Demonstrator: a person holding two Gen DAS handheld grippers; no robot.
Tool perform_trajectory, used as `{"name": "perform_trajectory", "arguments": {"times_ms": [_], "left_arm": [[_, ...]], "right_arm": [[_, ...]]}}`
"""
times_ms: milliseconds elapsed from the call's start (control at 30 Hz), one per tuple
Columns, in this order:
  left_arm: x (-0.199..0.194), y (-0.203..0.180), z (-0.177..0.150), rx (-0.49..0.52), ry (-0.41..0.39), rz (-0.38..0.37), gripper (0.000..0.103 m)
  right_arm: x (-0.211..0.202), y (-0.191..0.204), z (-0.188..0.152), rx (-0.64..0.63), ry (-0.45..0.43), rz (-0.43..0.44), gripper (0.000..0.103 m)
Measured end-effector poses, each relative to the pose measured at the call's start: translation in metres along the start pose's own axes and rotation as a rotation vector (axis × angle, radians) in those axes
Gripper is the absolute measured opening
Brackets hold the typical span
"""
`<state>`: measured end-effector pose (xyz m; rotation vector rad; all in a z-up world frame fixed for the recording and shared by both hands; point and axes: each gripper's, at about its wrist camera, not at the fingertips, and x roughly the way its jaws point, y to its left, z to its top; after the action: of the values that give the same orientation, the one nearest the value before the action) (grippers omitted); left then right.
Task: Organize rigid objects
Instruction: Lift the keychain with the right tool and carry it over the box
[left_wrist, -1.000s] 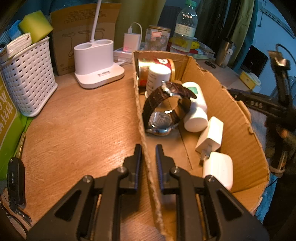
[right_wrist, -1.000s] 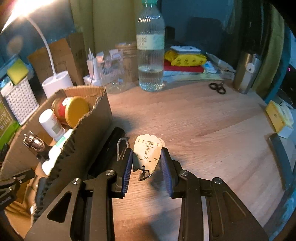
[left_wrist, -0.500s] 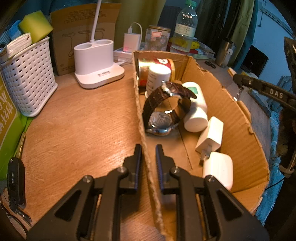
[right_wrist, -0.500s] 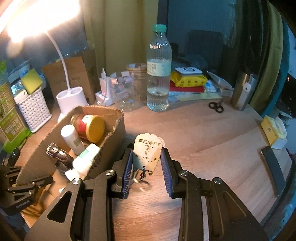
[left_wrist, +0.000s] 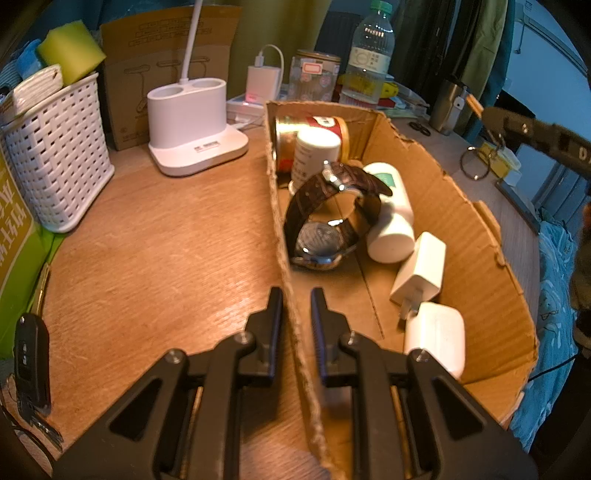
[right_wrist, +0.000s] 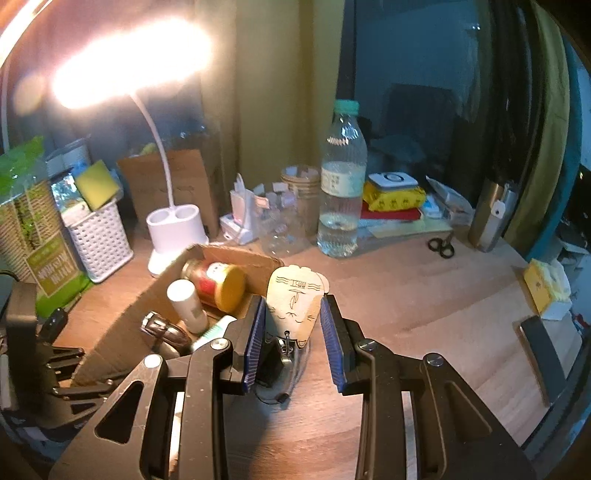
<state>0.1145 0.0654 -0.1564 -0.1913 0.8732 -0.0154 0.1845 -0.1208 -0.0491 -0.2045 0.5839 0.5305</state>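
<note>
A: We work on a lamp-lit wooden table (left_wrist: 155, 240). Our left gripper (left_wrist: 295, 306) pinches the near wall of the open brown cardboard box (left_wrist: 480, 258).

B: To the right, our right gripper (right_wrist: 293, 325) clamps the pale engraved wooden keychain tag (right_wrist: 295, 302) above the box's edge.

Both wrist views share the cardboard box (left_wrist: 476, 236).

Wooden desk (right_wrist: 424, 295) under a glaring lamp (right_wrist: 129, 62) (yellow curtain (right_wrist: 280, 92) behind)
</note>
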Motion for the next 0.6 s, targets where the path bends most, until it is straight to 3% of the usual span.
{"name": "perform_trajectory", "arguments": {"times_ms": [600], "left_arm": [[0.000,-0.001,0.000,-0.002,0.001,-0.002,0.016]], "right_arm": [[-0.033,0.037,0.010,-0.075,-0.078,0.088,0.033]]}}
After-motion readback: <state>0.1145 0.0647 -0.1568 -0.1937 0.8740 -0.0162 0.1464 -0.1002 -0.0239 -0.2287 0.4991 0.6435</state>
